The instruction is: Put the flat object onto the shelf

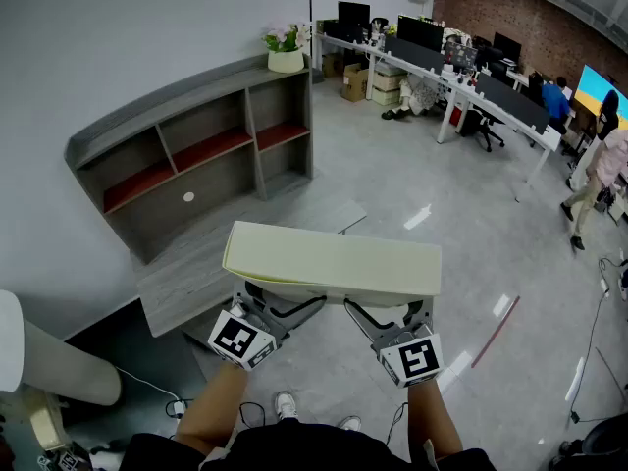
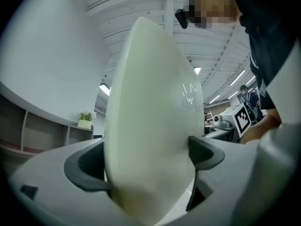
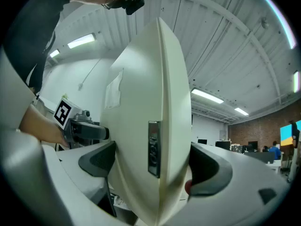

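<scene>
The flat object is a cream-coloured slab held level in front of me, above the floor. My left gripper grips its near edge on the left and my right gripper grips it on the right. In the left gripper view the flat object stands edge-on and fills the gap between both pads. The right gripper view shows the flat object pressed between the pads, with a small port panel on its edge. The grey curved shelf with red-lined compartments stands against the wall, ahead and to the left.
A potted plant sits on the shelf's right end. A low grey platform lies in front of the shelf. Desks with monitors run along the back right, where a person walks. A white rounded object is near left.
</scene>
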A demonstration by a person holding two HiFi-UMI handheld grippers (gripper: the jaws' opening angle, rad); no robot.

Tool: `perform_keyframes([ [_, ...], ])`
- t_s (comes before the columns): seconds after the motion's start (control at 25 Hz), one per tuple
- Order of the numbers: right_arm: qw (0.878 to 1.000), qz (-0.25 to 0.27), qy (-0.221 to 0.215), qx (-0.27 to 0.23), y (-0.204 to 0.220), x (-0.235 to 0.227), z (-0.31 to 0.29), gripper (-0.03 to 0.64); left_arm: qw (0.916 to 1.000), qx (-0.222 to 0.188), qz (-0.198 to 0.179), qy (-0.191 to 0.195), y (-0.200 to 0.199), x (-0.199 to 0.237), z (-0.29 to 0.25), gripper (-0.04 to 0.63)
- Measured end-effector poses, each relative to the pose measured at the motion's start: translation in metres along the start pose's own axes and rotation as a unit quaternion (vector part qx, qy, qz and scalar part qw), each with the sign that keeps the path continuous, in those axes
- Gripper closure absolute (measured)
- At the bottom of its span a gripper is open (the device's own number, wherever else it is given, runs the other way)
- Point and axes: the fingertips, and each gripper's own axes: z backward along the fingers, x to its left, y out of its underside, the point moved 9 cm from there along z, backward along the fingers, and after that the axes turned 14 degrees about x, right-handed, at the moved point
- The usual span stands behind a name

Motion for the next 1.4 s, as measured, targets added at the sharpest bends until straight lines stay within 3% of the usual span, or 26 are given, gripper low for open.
perform_keyframes([
  [1.0, 0.999, -0.014, -0.036, 0.016, -0.013, 0.032, -0.070, 0.137, 0.9998, 0.006, 0.014, -0.016, 0.015, 0.067, 0.026, 0.061],
  [1.4, 0.999, -0.018, -0.028, 0.025, -0.019, 0.061, -0.104, 0.138, 0.9995, 0.005, 0.030, -0.011, 0.030, 0.107, 0.045, 0.061],
])
